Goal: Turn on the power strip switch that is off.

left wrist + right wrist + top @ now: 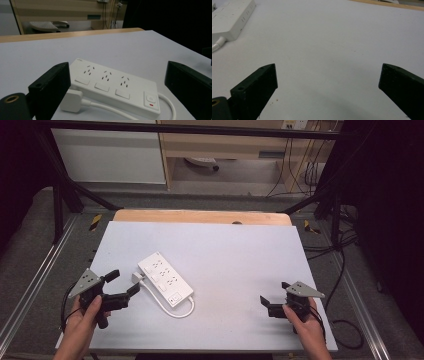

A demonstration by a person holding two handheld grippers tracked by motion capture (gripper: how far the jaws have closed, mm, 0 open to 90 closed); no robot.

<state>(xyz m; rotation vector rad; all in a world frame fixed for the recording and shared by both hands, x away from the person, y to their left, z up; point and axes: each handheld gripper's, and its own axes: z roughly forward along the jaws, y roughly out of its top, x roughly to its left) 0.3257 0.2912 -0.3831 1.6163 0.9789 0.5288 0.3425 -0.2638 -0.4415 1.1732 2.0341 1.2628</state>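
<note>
Up close — power strip switches.

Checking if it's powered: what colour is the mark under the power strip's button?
Red, on the power strip; clearest in the left gripper view.

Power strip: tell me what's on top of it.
Nothing rests on the power strip. Its top shows three socket sets, three switches and a power button with a red light. Its plug lies beside it on the table. Its underside is hidden.
</note>
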